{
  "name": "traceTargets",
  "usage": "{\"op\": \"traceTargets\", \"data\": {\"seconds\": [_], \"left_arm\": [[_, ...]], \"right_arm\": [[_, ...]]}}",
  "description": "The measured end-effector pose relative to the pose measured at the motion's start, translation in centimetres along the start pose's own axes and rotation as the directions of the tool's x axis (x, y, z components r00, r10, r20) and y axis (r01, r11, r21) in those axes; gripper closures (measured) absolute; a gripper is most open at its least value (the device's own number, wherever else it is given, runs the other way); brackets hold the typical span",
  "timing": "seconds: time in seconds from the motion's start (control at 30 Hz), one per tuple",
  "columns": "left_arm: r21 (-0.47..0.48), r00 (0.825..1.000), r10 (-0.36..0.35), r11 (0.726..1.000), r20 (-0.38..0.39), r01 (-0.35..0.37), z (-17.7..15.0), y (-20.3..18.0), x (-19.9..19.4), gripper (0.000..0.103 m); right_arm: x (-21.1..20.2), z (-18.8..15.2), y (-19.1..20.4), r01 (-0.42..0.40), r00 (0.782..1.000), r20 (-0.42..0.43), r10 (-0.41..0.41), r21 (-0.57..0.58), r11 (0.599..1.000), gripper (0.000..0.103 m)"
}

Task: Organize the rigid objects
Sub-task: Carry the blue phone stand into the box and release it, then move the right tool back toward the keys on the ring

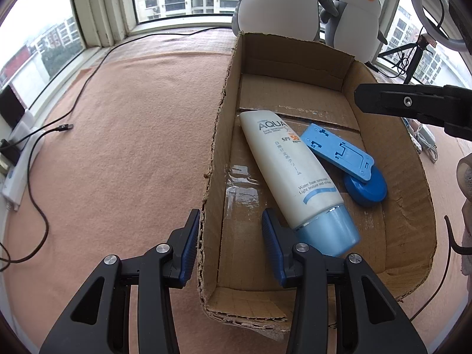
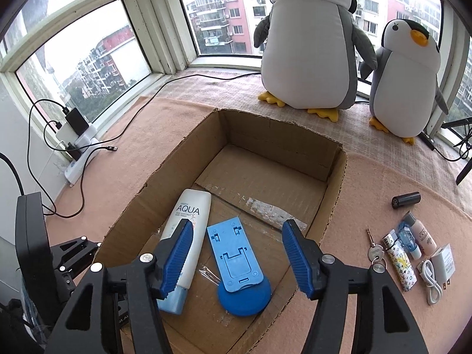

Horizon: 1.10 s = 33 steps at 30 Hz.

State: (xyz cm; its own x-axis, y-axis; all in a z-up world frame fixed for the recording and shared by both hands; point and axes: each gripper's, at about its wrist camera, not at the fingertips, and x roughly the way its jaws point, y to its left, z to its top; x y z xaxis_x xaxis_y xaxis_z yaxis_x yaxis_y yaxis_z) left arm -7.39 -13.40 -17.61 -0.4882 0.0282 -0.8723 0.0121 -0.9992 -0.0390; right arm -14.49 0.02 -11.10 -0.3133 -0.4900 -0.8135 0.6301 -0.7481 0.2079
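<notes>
Brown corrugated cardboard box (image 2: 334, 177), open-topped, sat on peach fleece cloth (image 1: 124, 135). Inside lay white sunscreen tube with pale blue cap (image 1: 290, 174), touching blue plastic phone stand with round base (image 1: 348, 162). Left gripper (image 1: 230, 247) was spread wide, empty, straddling box's left wall. Right gripper (image 2: 234, 253) was wide, empty, above box interior. Right of box on cloth: black cylinder (image 2: 405, 200), key (image 2: 374, 250), patterned lighter (image 2: 399, 262), white charger with cable (image 2: 439, 268). Two plush penguins (image 2: 309, 44) stood by window.

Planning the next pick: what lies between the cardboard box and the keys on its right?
Only bare pink blanket lies between the box and the keys, as the right wrist view shows.
</notes>
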Motion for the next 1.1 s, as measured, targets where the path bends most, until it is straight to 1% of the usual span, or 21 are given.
{"op": "traceTargets", "data": {"seconds": [0.3,0.47,0.63,0.83,0.97,1.0,1.1], "left_arm": [[0.005,1.0,0.004,1.0,-0.001,-0.004,0.0,0.0,-0.1,0.062],[0.005,1.0,0.004,1.0,-0.001,-0.004,0.0,0.0,-0.1,0.062],[0.004,1.0,0.004,1.0,-0.001,-0.004,0.0,0.0,-0.1,0.062],[0.007,1.0,0.006,1.0,-0.001,-0.006,0.0,0.1,-0.1,0.062],[0.007,1.0,0.007,1.0,-0.001,-0.007,0.0,0.1,-0.1,0.062],[0.007,1.0,0.007,1.0,-0.001,-0.007,0.0,0.2,-0.1,0.062],[0.007,1.0,0.008,1.0,-0.001,-0.008,0.0,0.1,-0.1,0.062]], "right_arm": [[-1.6,-0.7,-1.7,-0.011,0.999,0.032,0.01,0.047,0.999,0.044],[-3.4,-2.0,-4.3,-0.022,0.998,0.065,0.015,0.109,0.994,0.044],[-4.9,-3.9,-7.4,-0.004,0.997,0.079,-0.01,0.176,0.984,0.044],[-5.5,-6.5,-11.0,0.034,0.997,0.054,-0.049,0.245,0.969,0.044],[-5.5,-7.8,-12.8,0.041,0.998,0.036,-0.053,0.283,0.958,0.044],[-5.4,-8.0,-13.1,0.038,0.998,0.032,-0.049,0.288,0.957,0.045],[-5.1,-8.3,-13.6,0.043,0.999,0.017,-0.05,0.292,0.955,0.052]]}}
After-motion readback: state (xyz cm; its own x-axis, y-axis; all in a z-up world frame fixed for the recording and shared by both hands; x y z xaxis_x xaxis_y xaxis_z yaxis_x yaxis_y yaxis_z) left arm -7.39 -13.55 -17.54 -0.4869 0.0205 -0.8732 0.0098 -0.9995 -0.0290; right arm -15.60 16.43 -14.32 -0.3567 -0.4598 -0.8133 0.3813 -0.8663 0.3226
